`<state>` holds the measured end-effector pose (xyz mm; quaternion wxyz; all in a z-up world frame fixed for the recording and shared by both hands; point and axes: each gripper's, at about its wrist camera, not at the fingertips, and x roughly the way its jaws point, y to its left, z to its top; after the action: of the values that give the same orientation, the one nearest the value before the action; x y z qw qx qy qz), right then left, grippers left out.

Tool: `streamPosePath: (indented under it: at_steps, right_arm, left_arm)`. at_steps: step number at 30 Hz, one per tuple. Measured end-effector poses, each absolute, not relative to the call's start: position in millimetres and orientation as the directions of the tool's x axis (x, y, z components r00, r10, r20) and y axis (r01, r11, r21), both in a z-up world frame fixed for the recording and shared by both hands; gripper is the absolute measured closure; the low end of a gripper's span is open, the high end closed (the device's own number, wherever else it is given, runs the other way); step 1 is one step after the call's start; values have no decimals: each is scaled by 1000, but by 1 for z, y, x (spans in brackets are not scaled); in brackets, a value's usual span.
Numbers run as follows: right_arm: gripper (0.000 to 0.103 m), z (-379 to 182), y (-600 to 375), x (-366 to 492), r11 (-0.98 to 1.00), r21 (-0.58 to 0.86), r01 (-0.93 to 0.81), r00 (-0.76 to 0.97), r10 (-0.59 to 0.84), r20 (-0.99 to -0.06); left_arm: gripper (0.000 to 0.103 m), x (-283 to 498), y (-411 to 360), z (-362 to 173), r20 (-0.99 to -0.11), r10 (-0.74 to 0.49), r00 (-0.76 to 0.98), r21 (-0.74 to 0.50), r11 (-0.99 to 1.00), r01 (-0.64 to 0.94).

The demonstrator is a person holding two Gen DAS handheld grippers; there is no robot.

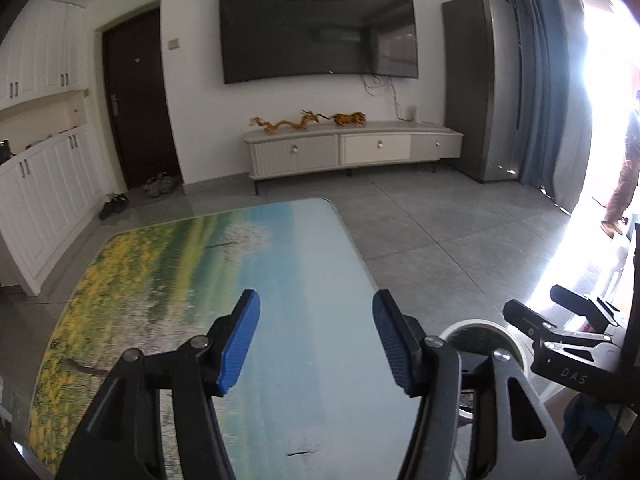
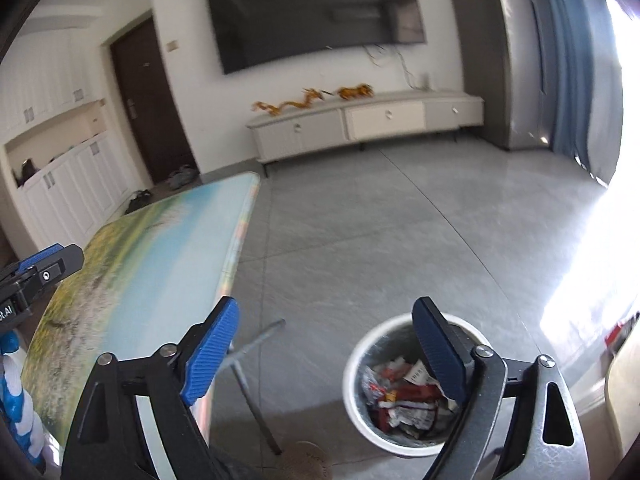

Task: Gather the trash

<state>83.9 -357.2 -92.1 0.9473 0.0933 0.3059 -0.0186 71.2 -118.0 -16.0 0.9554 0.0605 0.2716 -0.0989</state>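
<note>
A white round trash bin (image 2: 362, 364) stands on the grey floor to the right of the table and holds several red and white wrappers (image 2: 404, 396). My right gripper (image 2: 326, 320) hangs open above the floor between table and bin, nothing between its blue pads. My left gripper (image 1: 316, 310) is open over the table (image 1: 312, 264), which has a landscape print top, and holds nothing. In the left wrist view the bin's rim (image 1: 480, 326) peeks out behind the right finger, and the right gripper (image 1: 568, 320) shows at the right edge. The left gripper (image 2: 44, 264) appears at the right wrist view's left edge.
A low TV cabinet (image 1: 352, 148) with orange figurines stands under a wall TV (image 1: 316, 28). White cupboards (image 1: 44, 184) and a dark door (image 1: 136, 96) line the left. Curtains (image 1: 548, 92) and a person's sleeve (image 1: 624, 184) are at the bright right side. A metal table leg (image 2: 252, 380) slants near the bin.
</note>
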Motion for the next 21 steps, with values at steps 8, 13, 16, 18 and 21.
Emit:
streamPosePath:
  at_steps: [8,13,16,18,21]
  right_arm:
    - [5,-55,-288,80,994,108,-3,849,60,-525]
    - [2,-47,-259,76,998,71,-1,859,37,-511]
    - [2,-45,-245,74,999,44,4,864,18,-503]
    - [1,-44,-238,73,999,33,-2,867,18,-498]
    - [1,-43,-230,73,1000,15,-10,870,16,-492]
  left_arm:
    - [28,44,-48,2,-437,-37,899,47,997,64]
    - [25,39,-14,0,-412,21,911,45,999,-2]
    - [25,35,0,-2,-417,36,908,32,999,-25]
    - [25,36,7,-4,-414,48,909,28,999,-39]
    - [25,32,13,-6,-405,67,912,24,998,-62]
